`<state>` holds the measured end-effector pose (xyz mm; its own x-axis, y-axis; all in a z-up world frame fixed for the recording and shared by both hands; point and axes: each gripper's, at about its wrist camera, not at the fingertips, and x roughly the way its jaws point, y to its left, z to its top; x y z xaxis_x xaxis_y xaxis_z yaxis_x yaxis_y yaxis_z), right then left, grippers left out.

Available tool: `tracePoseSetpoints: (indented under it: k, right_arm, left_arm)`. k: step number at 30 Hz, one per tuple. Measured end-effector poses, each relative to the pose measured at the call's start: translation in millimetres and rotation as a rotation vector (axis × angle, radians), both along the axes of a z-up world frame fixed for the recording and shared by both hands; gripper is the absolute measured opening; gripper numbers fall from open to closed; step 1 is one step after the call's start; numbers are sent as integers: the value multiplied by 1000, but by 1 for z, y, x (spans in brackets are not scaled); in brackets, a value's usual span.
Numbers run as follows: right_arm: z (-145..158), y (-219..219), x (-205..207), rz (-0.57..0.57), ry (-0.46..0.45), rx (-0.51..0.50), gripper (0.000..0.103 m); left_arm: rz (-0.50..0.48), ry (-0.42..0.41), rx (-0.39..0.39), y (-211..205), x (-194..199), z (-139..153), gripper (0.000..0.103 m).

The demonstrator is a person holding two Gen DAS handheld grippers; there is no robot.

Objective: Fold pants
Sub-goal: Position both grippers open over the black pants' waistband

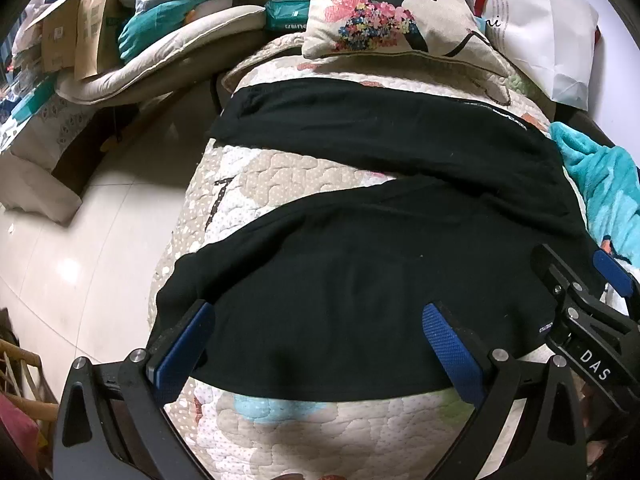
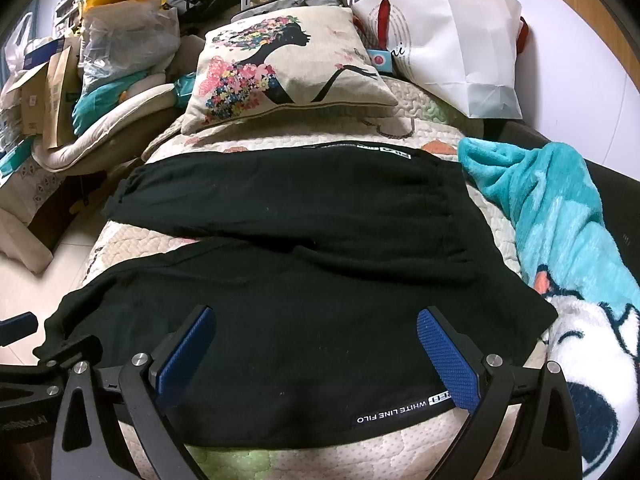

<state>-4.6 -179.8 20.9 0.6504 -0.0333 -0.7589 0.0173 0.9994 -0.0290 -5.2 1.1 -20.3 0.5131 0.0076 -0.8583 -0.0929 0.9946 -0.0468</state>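
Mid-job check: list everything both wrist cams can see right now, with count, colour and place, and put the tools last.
pants: one, black, spread flat on the quilt, legs apart in a V, white lettering at the near edge.
quilt: one, cream with pastel patches, covers the bed under the pants.
cushion: one, beige with a flower-haired silhouette, beyond the pants.
paper bag: one, white, right of the cushion.
blanket: one, teal and white fleece, right edge of the bed.
boxes and bags: several, brown, clear and yellow, piled far left.
floor: pale tiles, left of the bed.
left tool: one, black with blue pads, open over the near leg.
right tool: one, the same, open.
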Motion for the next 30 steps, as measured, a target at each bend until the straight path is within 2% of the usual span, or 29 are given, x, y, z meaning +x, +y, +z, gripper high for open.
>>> tracePoseSetpoints:
  k: [26, 30]
  right_arm:
    - [-14, -2, 4, -14, 50, 19, 102]
    - [-15, -3, 4, -14, 53, 23, 102]
  left_arm:
    - [1, 133, 22, 2, 2, -58, 103]
    - [-1, 122, 28, 0, 0, -61, 103]
